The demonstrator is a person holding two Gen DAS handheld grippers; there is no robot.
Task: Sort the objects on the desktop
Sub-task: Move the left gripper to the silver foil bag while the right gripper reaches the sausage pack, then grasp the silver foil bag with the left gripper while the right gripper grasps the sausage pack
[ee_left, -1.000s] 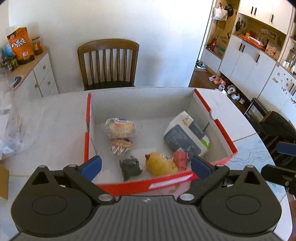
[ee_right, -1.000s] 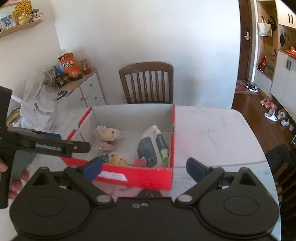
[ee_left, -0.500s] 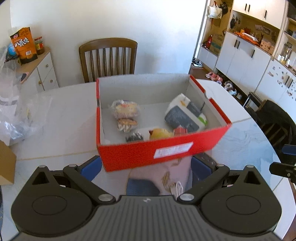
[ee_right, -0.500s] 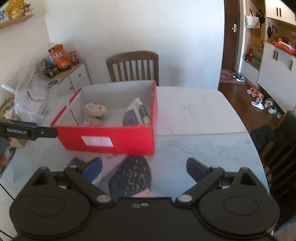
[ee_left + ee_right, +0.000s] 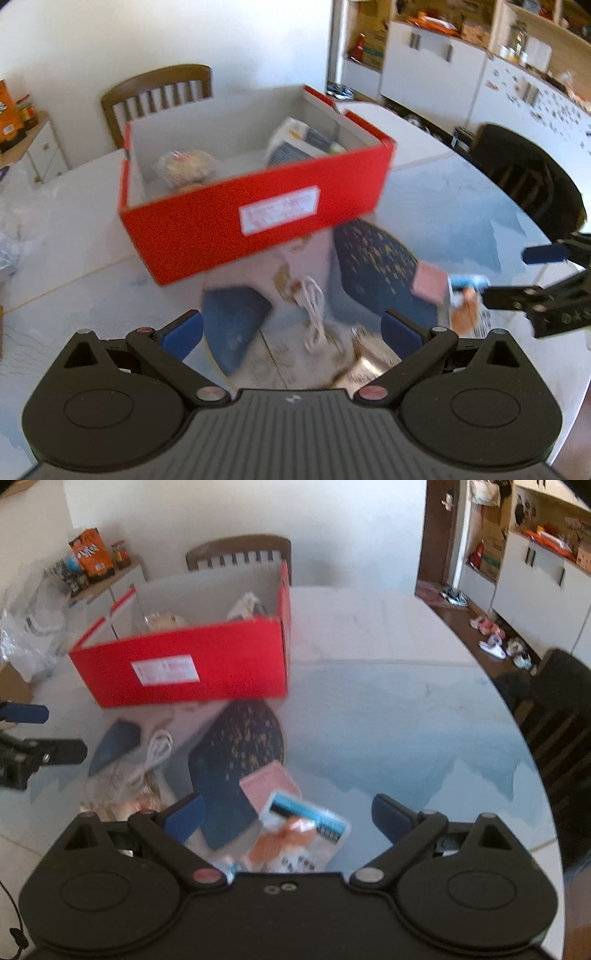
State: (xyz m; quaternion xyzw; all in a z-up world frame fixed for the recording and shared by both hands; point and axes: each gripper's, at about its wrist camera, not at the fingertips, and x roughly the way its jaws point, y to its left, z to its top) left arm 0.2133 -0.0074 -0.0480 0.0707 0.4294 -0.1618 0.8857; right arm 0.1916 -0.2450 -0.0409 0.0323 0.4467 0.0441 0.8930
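A red cardboard box [image 5: 251, 218] [image 5: 184, 668] stands on the white table and holds a wrapped bun [image 5: 184, 168] and a tissue pack [image 5: 303, 142]. In front of it lie a dark speckled pouch [image 5: 373, 258] [image 5: 236, 753], a blue pouch [image 5: 232, 314] [image 5: 114, 746], a white cable [image 5: 314, 310] [image 5: 155, 753], a pink card [image 5: 428, 282] [image 5: 267, 784], a blue-topped snack packet [image 5: 465, 299] [image 5: 299, 834] and a gold wrapper [image 5: 365, 365]. My left gripper [image 5: 291, 332] hangs open over the cable and wrapper. My right gripper [image 5: 288, 818] is open above the snack packet.
A wooden chair [image 5: 159, 96] stands behind the table. A side cabinet with snack bags [image 5: 92, 557] is at the back left, beside plastic bags [image 5: 26, 635]. A dark chair [image 5: 561, 709] sits at the table's right edge. Both views are blurred by motion.
Both grippers have pulled back from above the box toward the near table edge. The loose items in front of the box have come into view. Both stay open.
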